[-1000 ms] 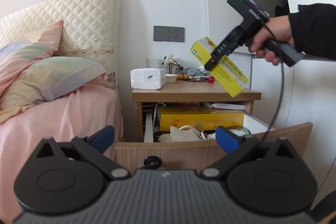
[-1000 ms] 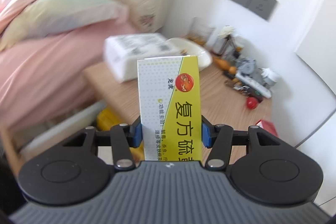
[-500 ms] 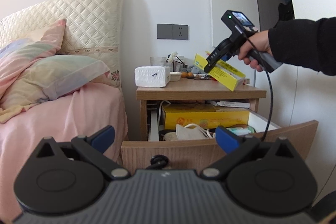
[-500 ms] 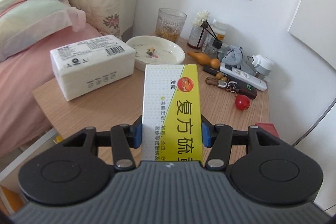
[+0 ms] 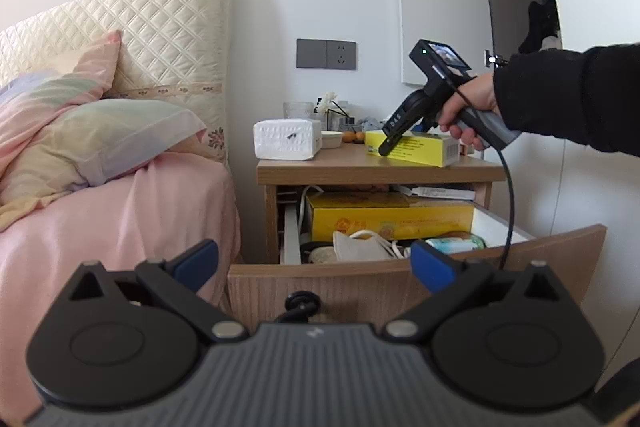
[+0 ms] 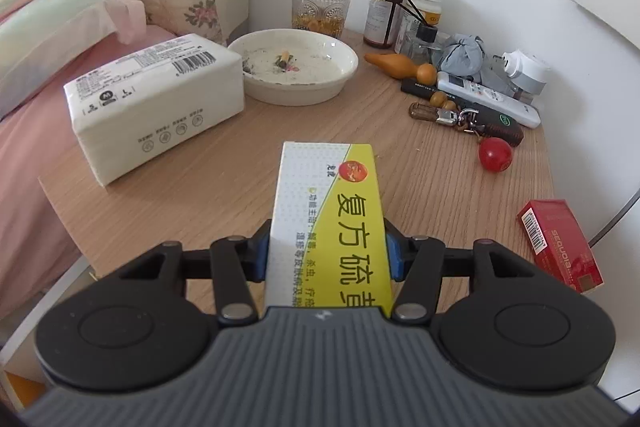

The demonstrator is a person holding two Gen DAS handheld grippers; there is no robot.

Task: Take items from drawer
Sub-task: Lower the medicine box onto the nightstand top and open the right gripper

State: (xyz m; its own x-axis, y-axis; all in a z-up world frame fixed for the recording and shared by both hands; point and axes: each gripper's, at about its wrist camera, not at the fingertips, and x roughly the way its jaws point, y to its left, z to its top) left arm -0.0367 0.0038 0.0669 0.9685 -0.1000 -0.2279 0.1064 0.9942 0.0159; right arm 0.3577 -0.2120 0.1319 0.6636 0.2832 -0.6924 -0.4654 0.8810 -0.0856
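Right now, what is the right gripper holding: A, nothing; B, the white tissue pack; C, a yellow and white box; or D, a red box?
C: the right gripper has its jaws closed on the yellow and white box over the nightstand.

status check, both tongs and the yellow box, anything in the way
Right tongs shut on yellow box, low over nightstand top. Left tongs open, empty, facing open drawer. Landing spot bare.

Drawer front (image 5: 400,283) hiding most contents behind it; yellow box (image 6: 332,227) near end disappearing under right gripper (image 6: 326,255) body; red packet (image 6: 560,243) small print staying unreadable.
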